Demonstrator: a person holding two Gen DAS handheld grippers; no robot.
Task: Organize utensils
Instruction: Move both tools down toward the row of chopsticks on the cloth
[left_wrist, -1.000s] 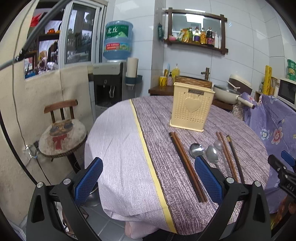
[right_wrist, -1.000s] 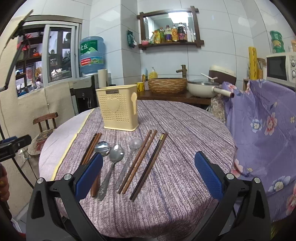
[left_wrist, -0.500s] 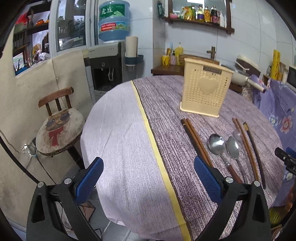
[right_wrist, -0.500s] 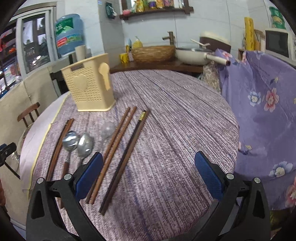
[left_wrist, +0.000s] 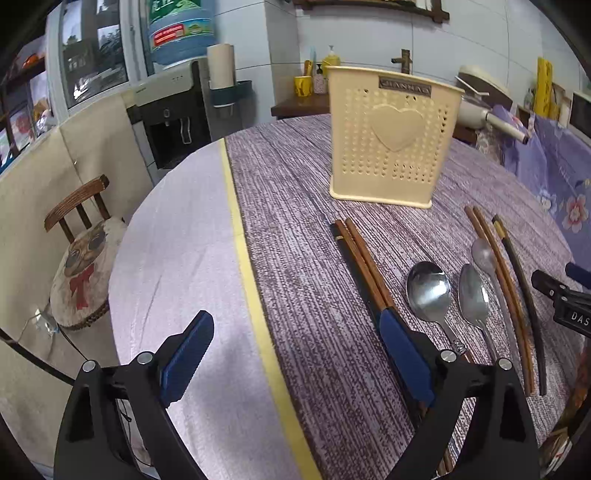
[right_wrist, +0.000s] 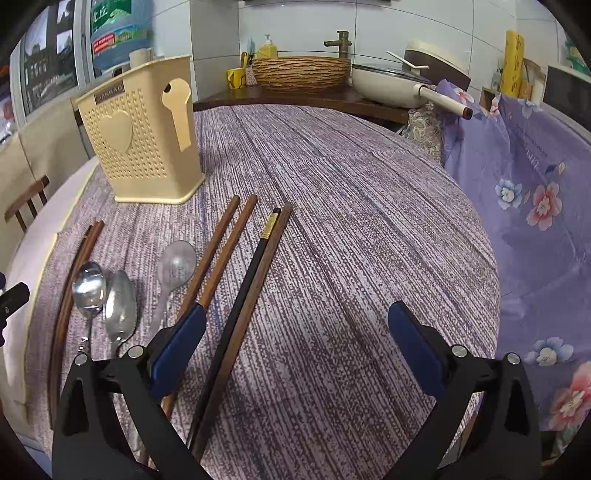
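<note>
Left wrist: the left tool (left_wrist: 295, 354) gapes wide and empty over the surface (left_wrist: 177, 258); steel spoons (left_wrist: 430, 291) look slippery.

Right wrist: the right tool (right_wrist: 297, 347), wide and empty, straddles thin stiff chopsticks (right_wrist: 240, 306); mid-shaft seems the best hold, before the holder (right_wrist: 142, 129).

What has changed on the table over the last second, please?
Both grippers, the left gripper and the right gripper, have come lower and closer to the tabletop, jaws still wide open and empty. The chopsticks, spoons and the cream utensil holder lie where they were; nothing was grasped.
</note>
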